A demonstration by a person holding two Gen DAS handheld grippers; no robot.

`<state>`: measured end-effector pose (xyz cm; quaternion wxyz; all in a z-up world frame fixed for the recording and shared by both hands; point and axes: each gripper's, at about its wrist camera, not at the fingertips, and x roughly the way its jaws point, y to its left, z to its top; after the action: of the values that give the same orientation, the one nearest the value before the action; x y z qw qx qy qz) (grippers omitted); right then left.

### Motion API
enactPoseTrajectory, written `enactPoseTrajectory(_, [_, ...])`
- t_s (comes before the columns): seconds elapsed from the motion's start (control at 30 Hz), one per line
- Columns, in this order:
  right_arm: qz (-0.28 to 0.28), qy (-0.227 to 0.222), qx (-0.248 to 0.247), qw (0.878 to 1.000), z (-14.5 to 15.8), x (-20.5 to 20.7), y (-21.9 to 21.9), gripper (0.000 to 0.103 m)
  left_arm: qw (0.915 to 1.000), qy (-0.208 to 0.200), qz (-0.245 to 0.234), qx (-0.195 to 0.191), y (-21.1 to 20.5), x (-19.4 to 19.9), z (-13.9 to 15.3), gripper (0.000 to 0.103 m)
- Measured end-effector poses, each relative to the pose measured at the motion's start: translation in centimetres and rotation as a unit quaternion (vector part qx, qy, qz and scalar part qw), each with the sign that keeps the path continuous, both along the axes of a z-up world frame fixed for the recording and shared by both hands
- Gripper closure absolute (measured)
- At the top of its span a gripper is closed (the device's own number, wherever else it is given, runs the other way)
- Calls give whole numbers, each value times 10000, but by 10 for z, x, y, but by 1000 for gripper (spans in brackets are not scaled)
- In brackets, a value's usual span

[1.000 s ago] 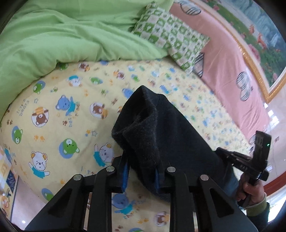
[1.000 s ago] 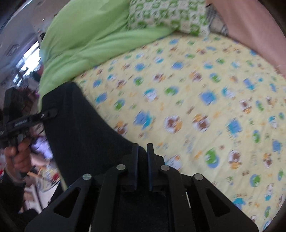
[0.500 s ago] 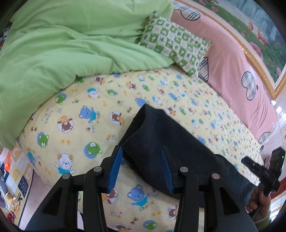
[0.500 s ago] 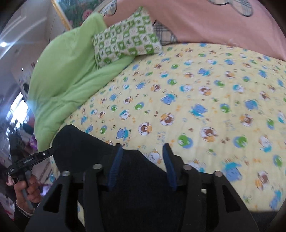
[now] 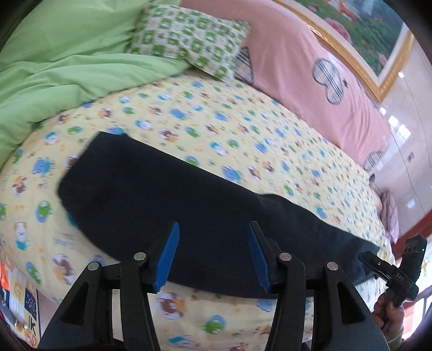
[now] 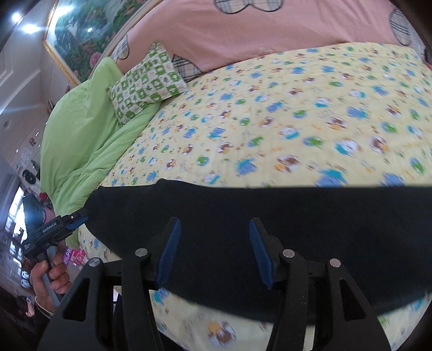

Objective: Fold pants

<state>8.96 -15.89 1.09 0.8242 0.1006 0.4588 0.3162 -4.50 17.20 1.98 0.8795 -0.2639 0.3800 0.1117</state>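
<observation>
Pants lie on the bed, pillow behind.

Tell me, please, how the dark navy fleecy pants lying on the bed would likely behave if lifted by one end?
The dark navy fleecy pants would probably droop: they lie limp, following the yellow cartoon-print bedsheet. Their thick, fuzzy fabric likely grips rather than slips.

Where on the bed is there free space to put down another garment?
Free: the yellow sheet between the dark pants and the pink headboard. Crowded: the side with the green duvet and checked pillow, and the near edge, where the pants lie.
</observation>
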Motion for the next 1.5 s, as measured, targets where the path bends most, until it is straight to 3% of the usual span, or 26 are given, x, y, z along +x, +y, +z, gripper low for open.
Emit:
enactPoseTrajectory(0.27, [-666, 161, 183, 9975, -6, -27, -69, 45, 9956, 175, -925, -31, -72, 36, -8, 48])
enactPoseTrajectory(0.57, [-1120, 161, 148, 9935, -1, -43, -115, 44, 9854, 278, -1677, -24, -134, 73, -5, 46])
enactPoseTrajectory(0.93, [-2141, 562, 630, 9732, -20, -45, -181, 40, 9699, 341, -2397, 249, -190, 117, 9, 39])
enactPoseTrajectory(1.23, [-2526, 783, 1535, 9521, -34, -34, -196, 38, 9464, 570, -3160, 344, -237, 165, 6, 35])
enactPoseTrajectory(1.37, [-2692, 740, 1842, 9424, -37, -31, -202, 37, 9290, 676, -3604, 495, -267, 191, 5, 35])
enactPoseTrajectory(1.5, [-2727, 556, 1846, 9426, -36, -30, -202, 39, 9066, 745, -4142, 320, -297, 216, 2, 35])
